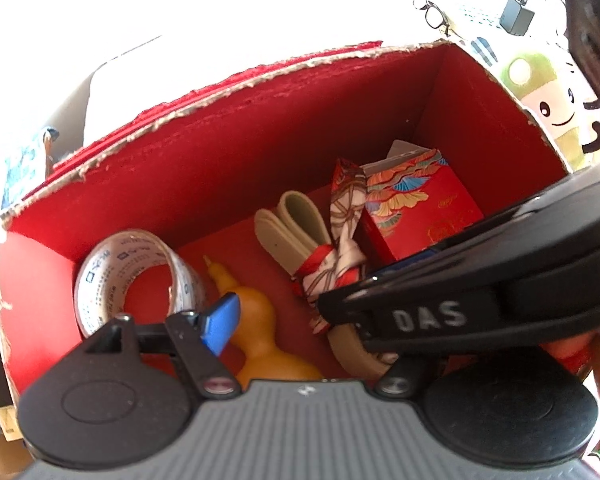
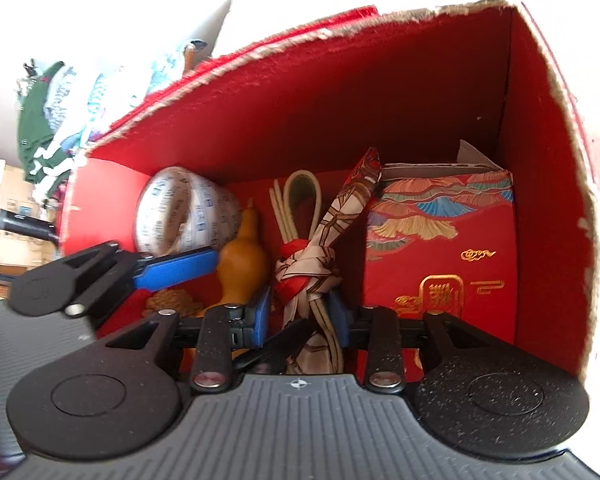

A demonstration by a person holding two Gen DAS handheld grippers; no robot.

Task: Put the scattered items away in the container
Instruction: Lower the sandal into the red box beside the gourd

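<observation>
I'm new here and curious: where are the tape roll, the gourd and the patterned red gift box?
tape roll (image 1: 100, 276), left wrist view, outer band.
gourd (image 2: 242, 260), right wrist view, upper bulb.
gift box (image 2: 444, 264), right wrist view, front face.

The right hand-held gripper sits low at the centre of its own view, its blue pads set a narrow gap apart. The left hand-held gripper reaches in from the left edge of that view, one blue pad showing. In the left view, only its left blue pad shows, at lower left; the other is hidden.
</observation>
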